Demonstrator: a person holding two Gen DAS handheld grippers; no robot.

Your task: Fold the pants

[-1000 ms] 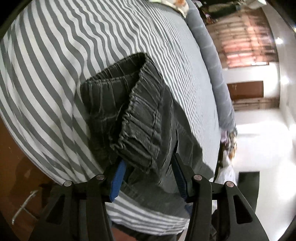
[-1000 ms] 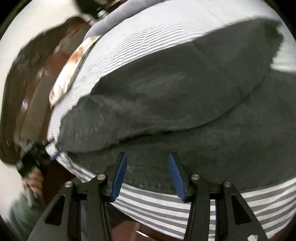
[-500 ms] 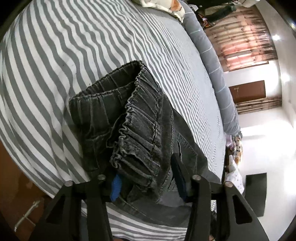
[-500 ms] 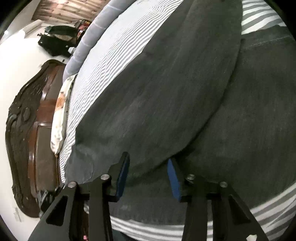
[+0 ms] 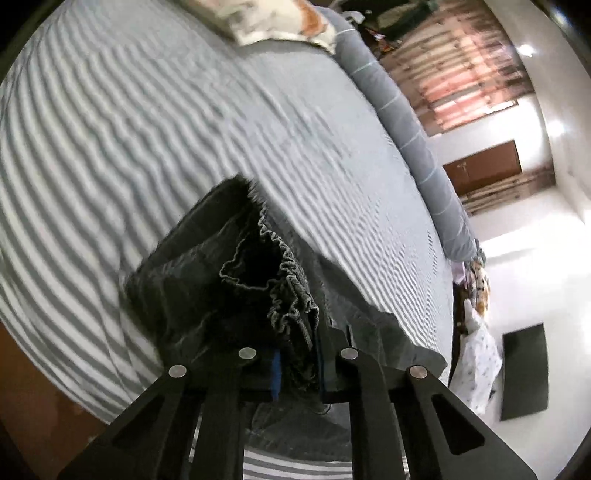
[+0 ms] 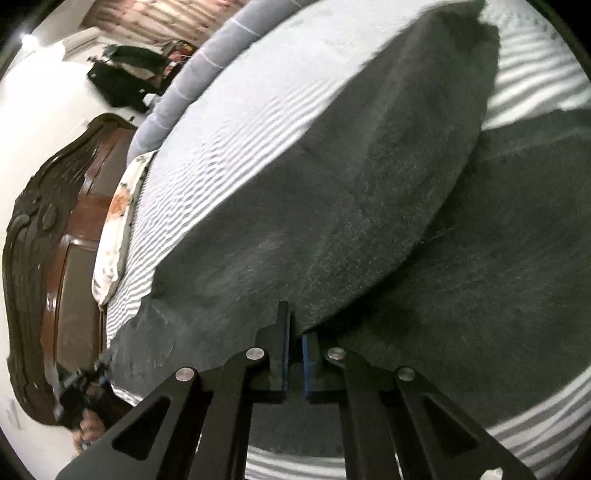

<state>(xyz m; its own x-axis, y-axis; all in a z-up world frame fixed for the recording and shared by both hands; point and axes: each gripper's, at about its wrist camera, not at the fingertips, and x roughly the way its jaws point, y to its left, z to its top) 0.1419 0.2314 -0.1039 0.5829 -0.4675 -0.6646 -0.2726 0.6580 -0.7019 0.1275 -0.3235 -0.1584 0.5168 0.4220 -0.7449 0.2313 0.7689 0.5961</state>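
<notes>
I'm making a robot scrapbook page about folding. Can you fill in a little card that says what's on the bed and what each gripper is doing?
surface: grey and white striped bed sheet
clothing: dark grey denim pants, lying on the sheet
left gripper: jaws closing on the gathered elastic waistband, cloth between the pads
right gripper: shut on the edge of a pants leg
also on bed: floral pillow; long grey bolster
fold: not finished

Striped bed under my cameras

I saw the bed (image 5: 147, 140) in grey-and-white stripes, the dark pants (image 6: 369, 221) spread on it, a floral pillow (image 5: 273, 18) at its head and a grey bolster (image 5: 406, 122) along its far edge.
</notes>
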